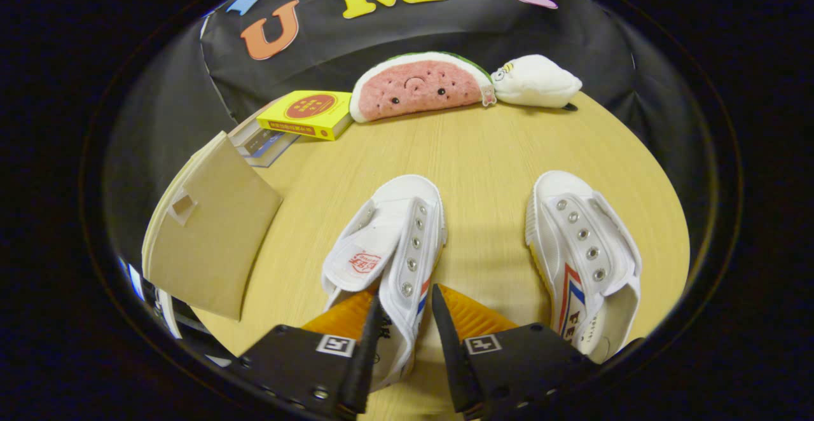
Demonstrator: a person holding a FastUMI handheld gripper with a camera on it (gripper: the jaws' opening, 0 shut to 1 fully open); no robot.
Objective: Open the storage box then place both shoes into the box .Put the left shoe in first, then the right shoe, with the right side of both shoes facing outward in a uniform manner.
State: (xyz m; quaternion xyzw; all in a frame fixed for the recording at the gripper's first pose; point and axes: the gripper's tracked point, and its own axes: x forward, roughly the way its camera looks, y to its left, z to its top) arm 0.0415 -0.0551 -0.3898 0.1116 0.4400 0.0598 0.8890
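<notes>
**Gripper closing on the first shoe's side wall**

The gripper (407, 310) is straddling the eyelet-side wall of the nearer white shoe (388, 249), one finger inside the opening, the other outside. The fingers are looking nearly closed on that wall, though firm contact on both sides cannot be told. A good grasp is probably needing the wall seated deep between the pads before lifting. The gripper is angling down over the wooden table (483, 154). The other shoe (582, 249) is lying well apart; the storage box (210, 236) is waiting beside, flap raised.
</notes>
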